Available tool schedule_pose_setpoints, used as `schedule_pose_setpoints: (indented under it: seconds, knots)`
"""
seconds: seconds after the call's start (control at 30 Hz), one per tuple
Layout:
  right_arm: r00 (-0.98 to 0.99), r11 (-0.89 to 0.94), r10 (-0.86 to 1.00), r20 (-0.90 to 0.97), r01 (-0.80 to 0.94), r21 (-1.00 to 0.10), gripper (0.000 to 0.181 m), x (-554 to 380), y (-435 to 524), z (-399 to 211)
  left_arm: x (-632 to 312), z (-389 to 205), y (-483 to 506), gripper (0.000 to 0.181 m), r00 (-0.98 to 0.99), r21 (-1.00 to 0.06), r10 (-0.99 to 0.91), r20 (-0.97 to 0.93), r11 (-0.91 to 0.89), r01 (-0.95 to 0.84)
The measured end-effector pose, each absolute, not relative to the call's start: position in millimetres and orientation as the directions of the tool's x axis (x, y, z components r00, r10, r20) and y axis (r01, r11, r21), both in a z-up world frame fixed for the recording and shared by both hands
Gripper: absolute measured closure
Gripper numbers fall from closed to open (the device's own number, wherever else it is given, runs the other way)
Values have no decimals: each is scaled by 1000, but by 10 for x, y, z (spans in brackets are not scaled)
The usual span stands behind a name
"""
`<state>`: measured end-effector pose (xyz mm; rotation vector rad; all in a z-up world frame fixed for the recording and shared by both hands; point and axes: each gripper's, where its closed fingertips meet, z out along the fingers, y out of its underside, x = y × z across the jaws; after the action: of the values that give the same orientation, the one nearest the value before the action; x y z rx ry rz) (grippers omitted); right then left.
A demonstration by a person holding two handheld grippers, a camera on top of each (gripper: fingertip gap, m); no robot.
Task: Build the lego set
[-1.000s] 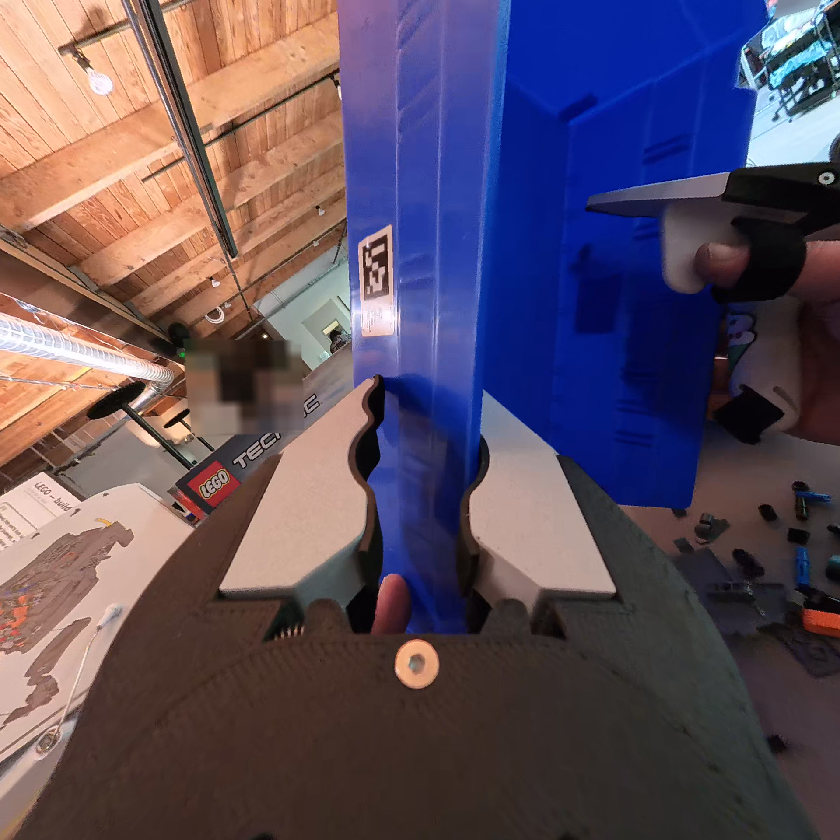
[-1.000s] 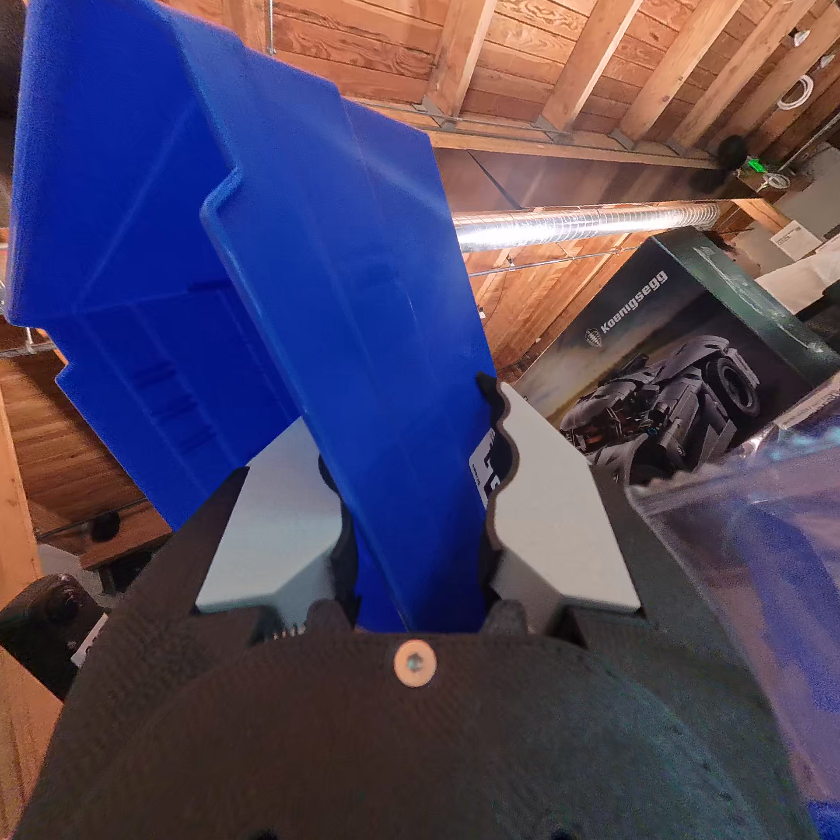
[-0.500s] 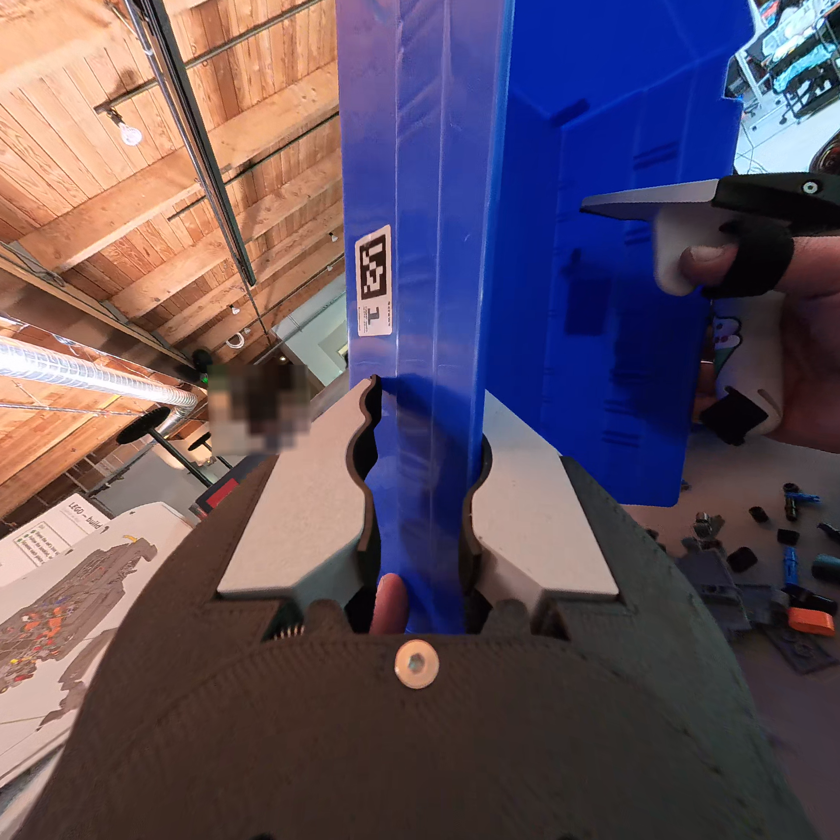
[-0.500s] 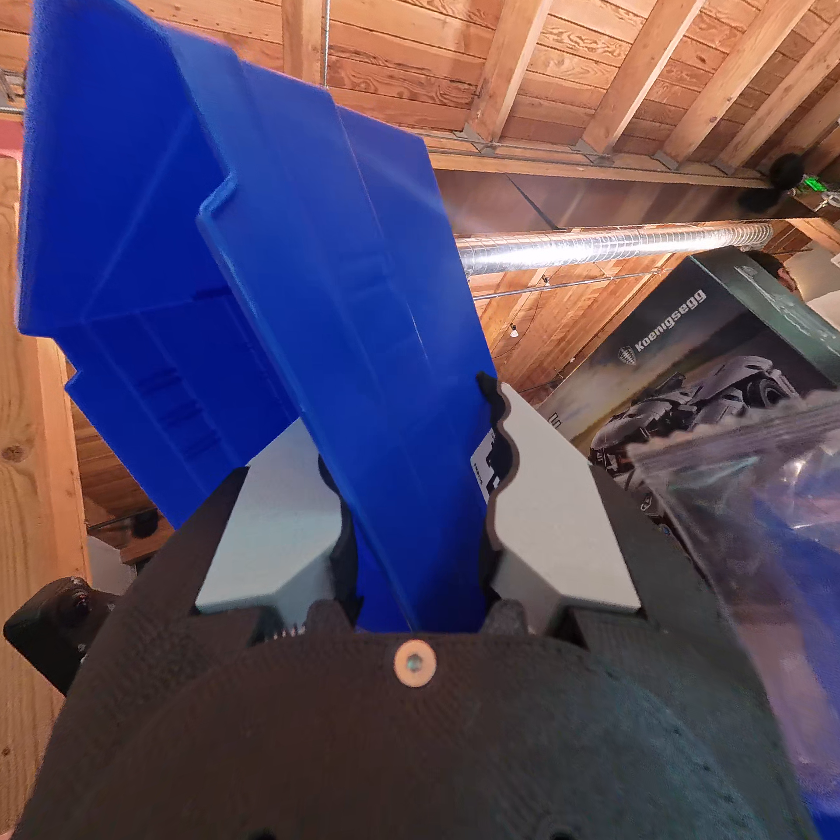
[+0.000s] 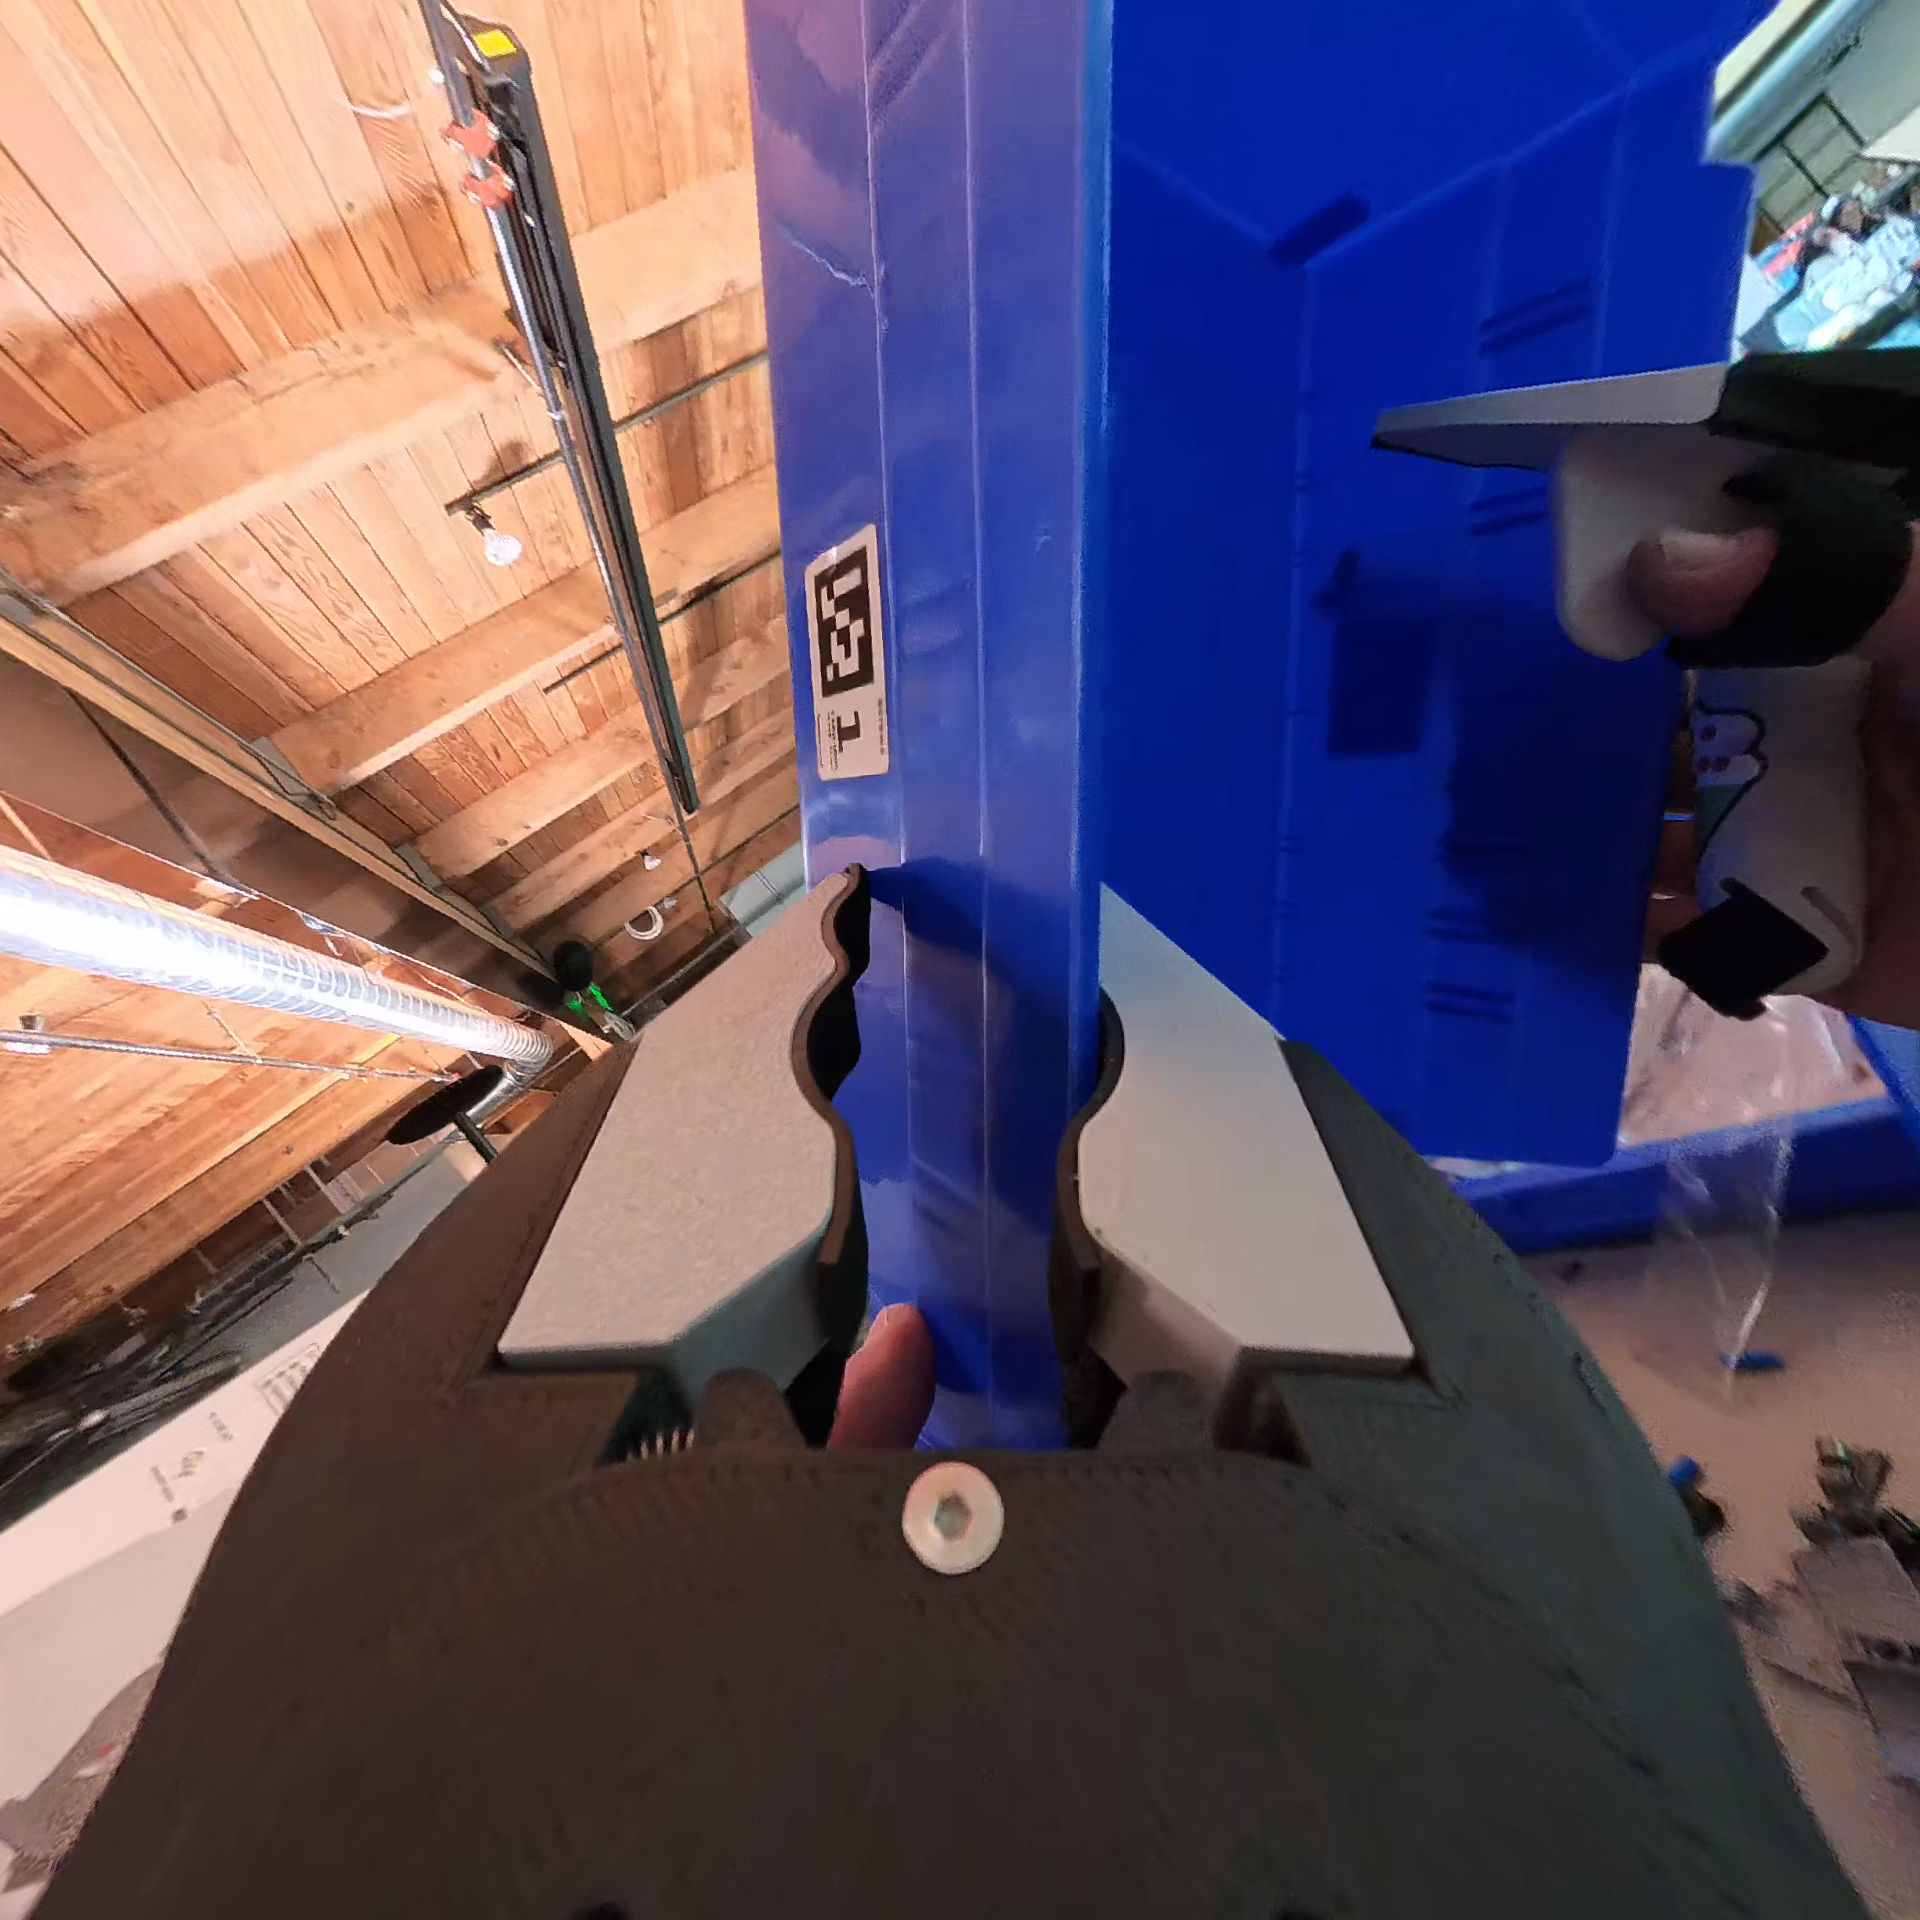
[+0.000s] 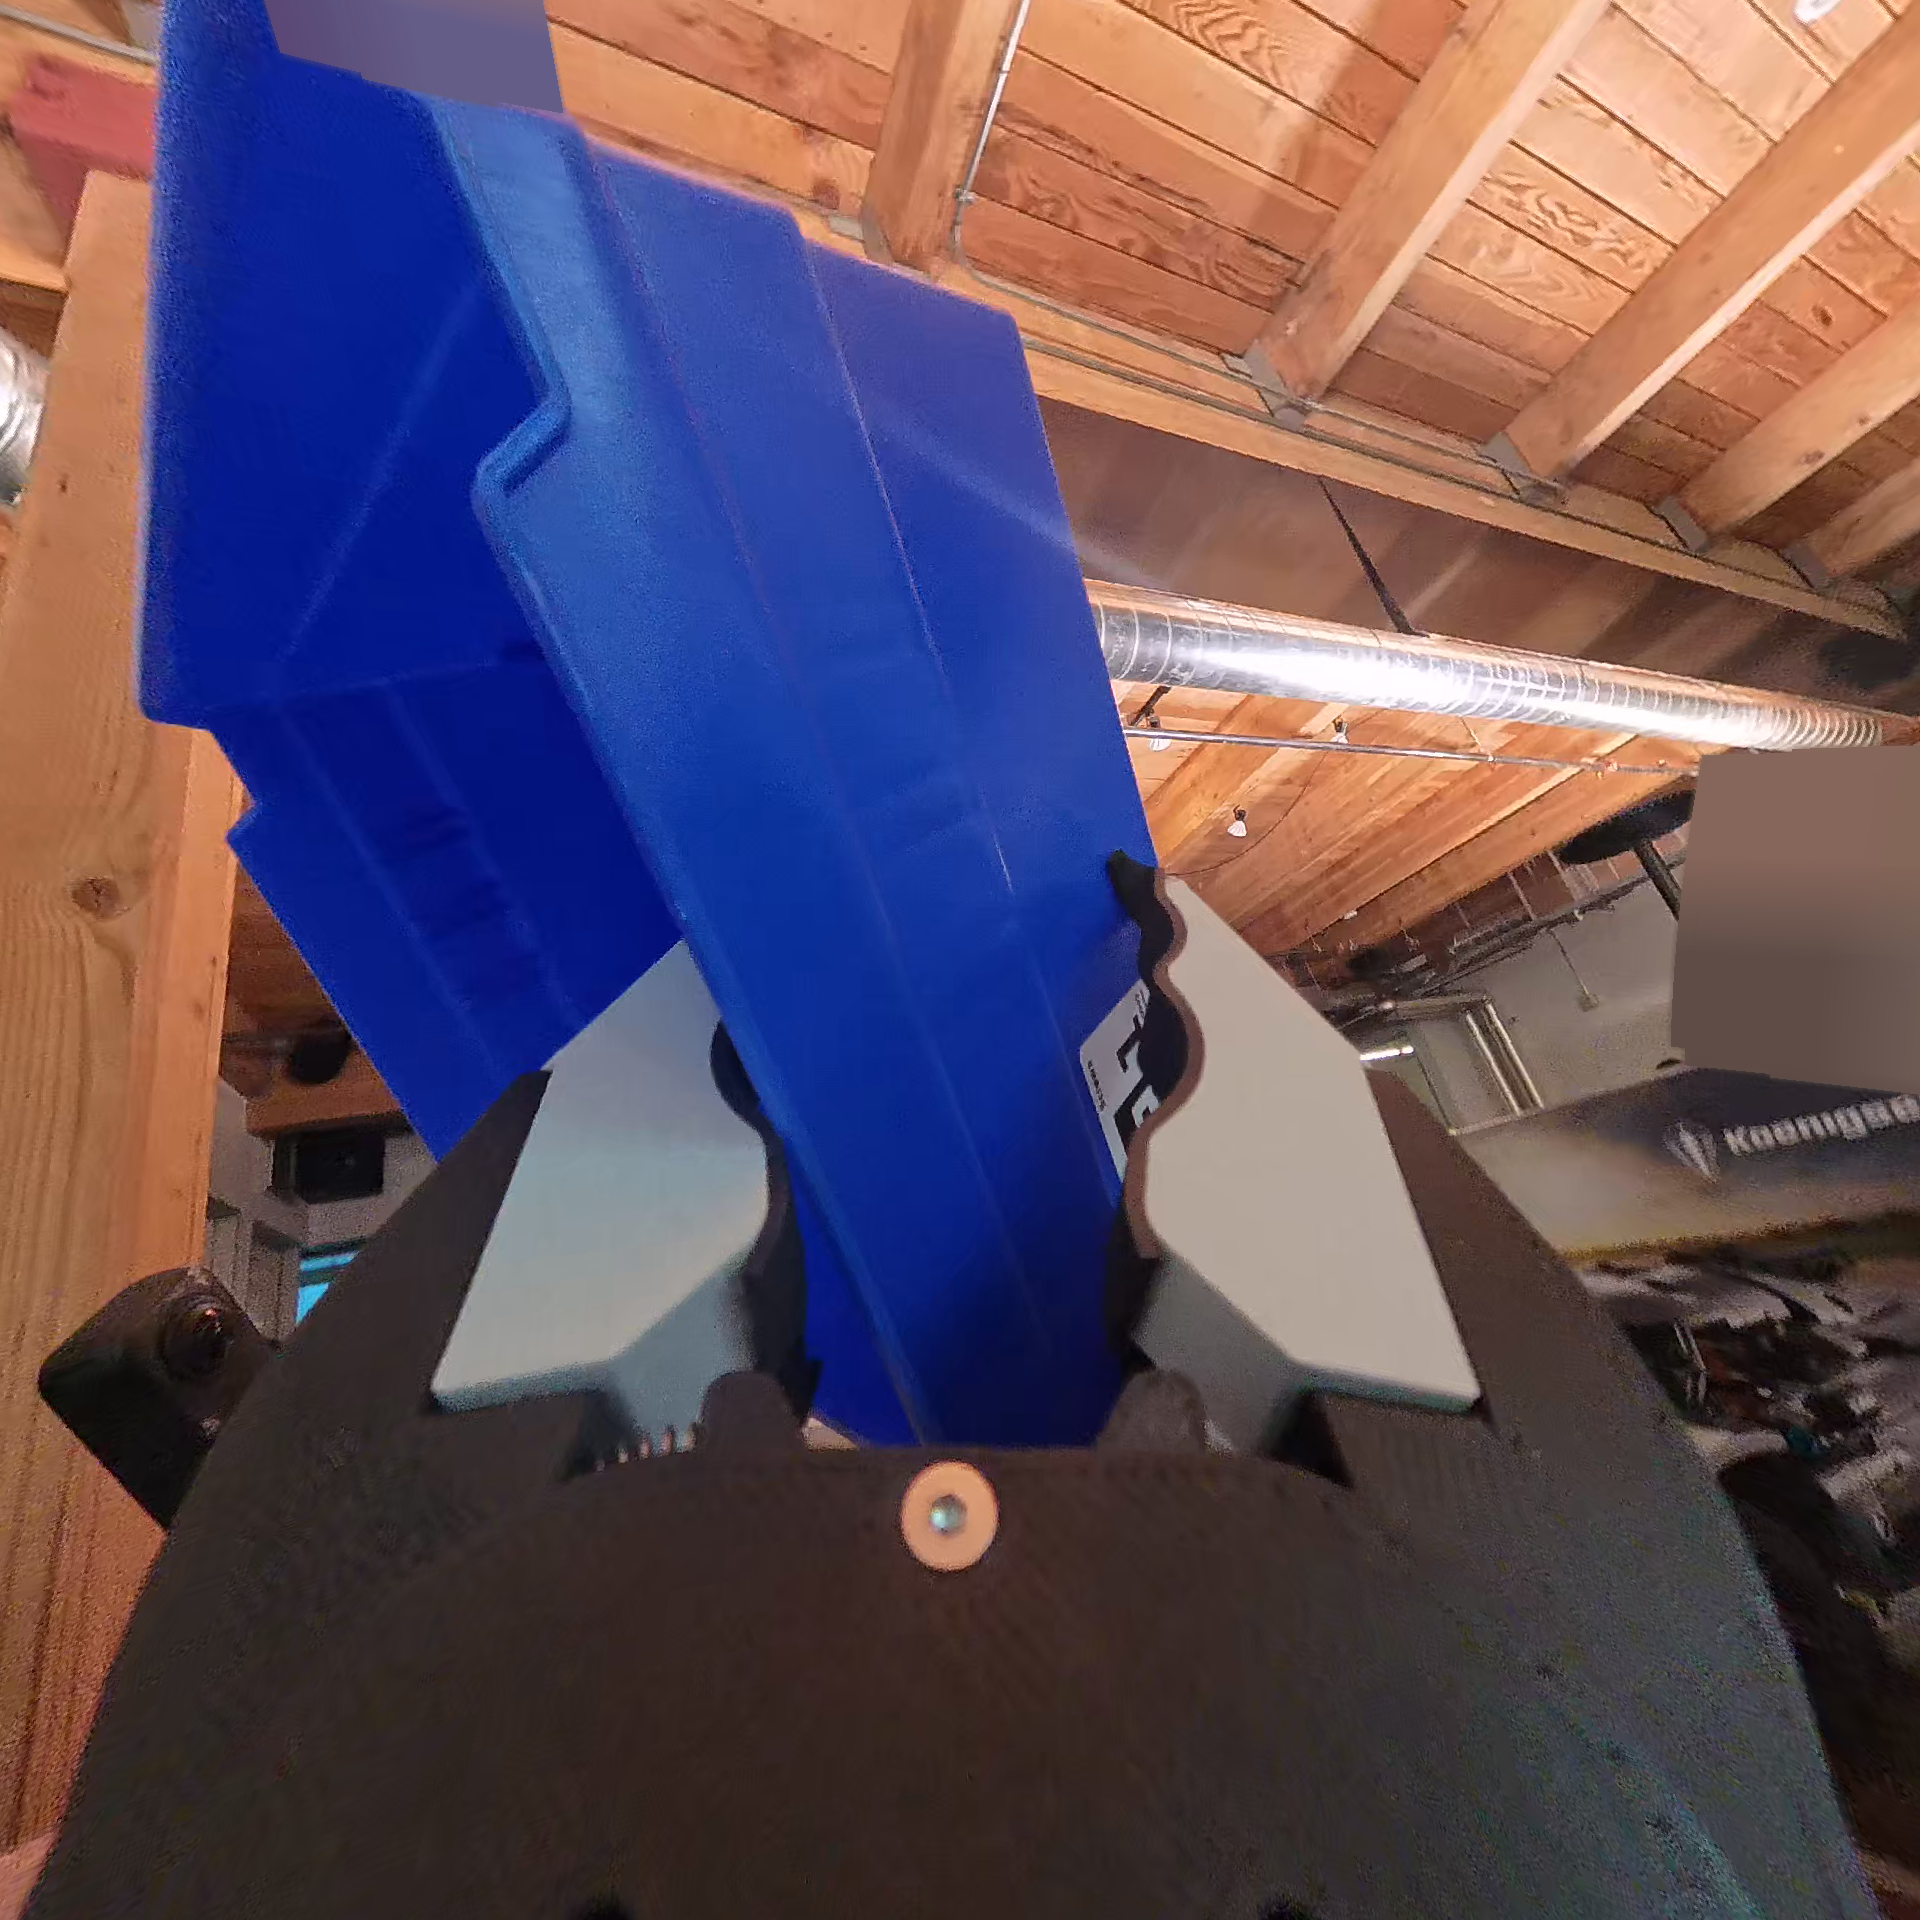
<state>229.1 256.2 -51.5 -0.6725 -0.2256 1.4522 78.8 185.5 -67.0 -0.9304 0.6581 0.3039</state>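
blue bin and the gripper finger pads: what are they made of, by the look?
Blue bin: likely moulded plastic, semi-gloss; glare streaks along its rim, moulded ribs and slots. Finger pads of the left gripper: probably matte grey plastic, possibly printed; fine grainy surface, no glare.

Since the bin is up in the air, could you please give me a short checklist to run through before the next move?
1. Left gripper jaws shut on the blue bin rim: ok.
2. Right gripper jaws shut on the opposite rim: ok.
3. Bin lifted and tipped steeply, above the table: ok.
4. Bin emptied: cannot tell, its inside is hidden.
5. Loose lego pieces lie on the table under the bin's path: not ok for setting down there.
6. Second blue bin and clear plastic bag close below: not ok, check clearance.
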Motion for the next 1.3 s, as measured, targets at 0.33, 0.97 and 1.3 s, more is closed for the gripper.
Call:
schedule_pose_setpoints:
  seconds: [0.33, 0.97, 1.3]
  knots:
    - [249, 160, 968, -38, -723, -672, 105, 1877, 1780, 415, 164, 38, 1654, 168, 886, -700, 21, -463, 605, -380]
    - [91, 117, 992, 82, -510, -852, 107, 302, 570, 392, -1777, -128, 469, 179, 928, -877, 43, -370, 313, -364]
    - [90, -59, 991, -104, -399, -915, 122, 454, 1102, -563, -3455, -706, -650, 179, 953, -958, 106, -285, -66, -279]
